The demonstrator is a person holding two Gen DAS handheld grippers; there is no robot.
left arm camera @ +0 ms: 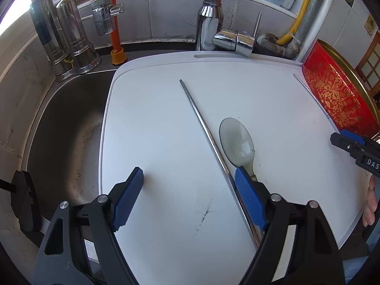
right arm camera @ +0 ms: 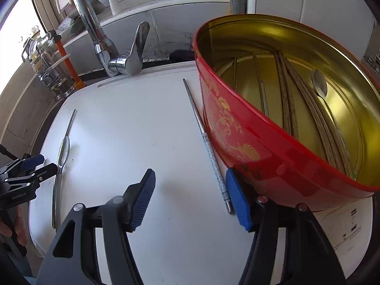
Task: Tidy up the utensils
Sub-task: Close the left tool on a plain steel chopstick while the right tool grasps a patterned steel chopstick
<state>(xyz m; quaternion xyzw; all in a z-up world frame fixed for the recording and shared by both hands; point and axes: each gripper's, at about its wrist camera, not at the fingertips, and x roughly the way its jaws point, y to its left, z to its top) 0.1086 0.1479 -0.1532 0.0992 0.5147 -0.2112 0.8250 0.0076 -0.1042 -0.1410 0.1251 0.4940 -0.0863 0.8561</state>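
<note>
A metal spoon (left arm camera: 237, 142) and a metal chopstick (left arm camera: 204, 128) lie side by side on the white cutting board (left arm camera: 154, 130). My left gripper (left arm camera: 190, 178) is open and empty just before them; its right finger (left arm camera: 249, 199) lies over the spoon's handle. A second chopstick (right arm camera: 206, 140) lies against the red and gold tin (right arm camera: 237, 130), which holds several chopsticks and a spoon (right arm camera: 319, 83). My right gripper (right arm camera: 190, 182) is open and empty, its right finger (right arm camera: 237, 199) beside that chopstick's end.
The board spans a steel sink (left arm camera: 68, 128). A chrome faucet (left arm camera: 213, 23) and steel canisters (left arm camera: 71, 38) stand behind. The tin (left arm camera: 337, 90) stands at the board's right edge. The left gripper shows at the far left of the right wrist view (right arm camera: 35, 166).
</note>
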